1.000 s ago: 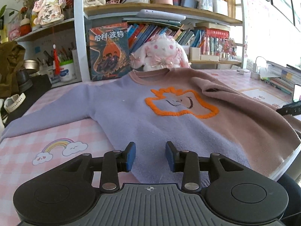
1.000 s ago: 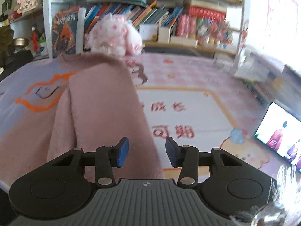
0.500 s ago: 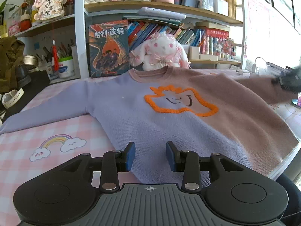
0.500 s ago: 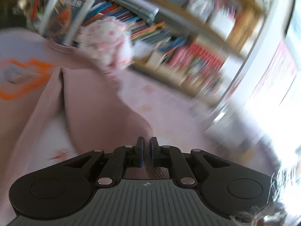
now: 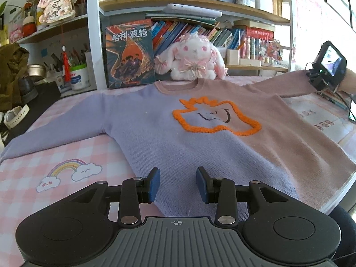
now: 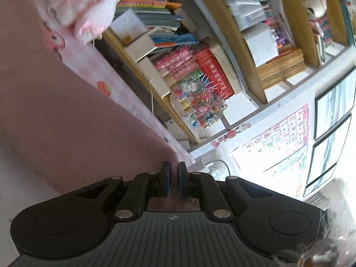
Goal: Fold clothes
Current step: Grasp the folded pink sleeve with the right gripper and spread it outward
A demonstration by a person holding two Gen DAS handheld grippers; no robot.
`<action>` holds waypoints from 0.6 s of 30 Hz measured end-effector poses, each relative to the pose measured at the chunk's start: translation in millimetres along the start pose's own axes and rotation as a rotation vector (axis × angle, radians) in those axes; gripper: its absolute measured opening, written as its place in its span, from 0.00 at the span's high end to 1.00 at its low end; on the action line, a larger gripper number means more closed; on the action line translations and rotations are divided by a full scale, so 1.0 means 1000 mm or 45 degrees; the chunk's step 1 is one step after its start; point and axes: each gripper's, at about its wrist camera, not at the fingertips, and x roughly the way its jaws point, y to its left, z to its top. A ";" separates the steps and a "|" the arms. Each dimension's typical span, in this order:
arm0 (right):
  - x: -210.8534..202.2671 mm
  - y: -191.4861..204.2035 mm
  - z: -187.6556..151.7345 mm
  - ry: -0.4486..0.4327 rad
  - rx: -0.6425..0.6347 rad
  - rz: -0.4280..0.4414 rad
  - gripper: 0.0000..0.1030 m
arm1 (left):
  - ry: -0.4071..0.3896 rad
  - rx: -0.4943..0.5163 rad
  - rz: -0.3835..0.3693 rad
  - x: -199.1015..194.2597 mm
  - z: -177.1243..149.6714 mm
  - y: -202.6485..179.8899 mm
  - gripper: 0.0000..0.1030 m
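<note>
**Black two-finger grippers, blue pads**

The left gripper (image 5: 176,183) has a ribbed grey housing with a crosshair mark at 6 o'clock, two round black discs, black finger links with silver screws, and blue pads (image 5: 154,184). The right gripper (image 6: 173,179) looks identical; pale fuzz at 4 o'clock is possibly a sleeve.

Sweater (image 5: 200,138) lies flat on table (image 5: 66,155), front up, collar toward shelf (image 5: 189,15). One sleeve (image 5: 51,133) runs out left along table. Other sleeve (image 6: 66,122) stretched out right, cuff in right gripper (image 6: 174,178). Left gripper (image 5: 178,183) over near hem. Plush rabbit (image 5: 191,57) behind collar, book (image 5: 130,54) to its left, upright against shelf
</note>
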 end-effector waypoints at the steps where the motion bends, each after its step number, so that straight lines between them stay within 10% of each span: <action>1: 0.004 0.004 0.000 0.010 -0.023 -0.012 0.93 | 0.003 0.001 0.002 0.000 0.001 0.000 0.64; 5: 0.013 0.014 0.000 0.084 -0.069 -0.004 0.58 | 0.007 0.002 0.009 -0.001 0.002 -0.001 0.64; 18: -0.133 -0.033 -0.052 -0.170 0.897 0.903 0.49 | -0.025 -0.120 -0.029 -0.009 -0.005 0.008 0.59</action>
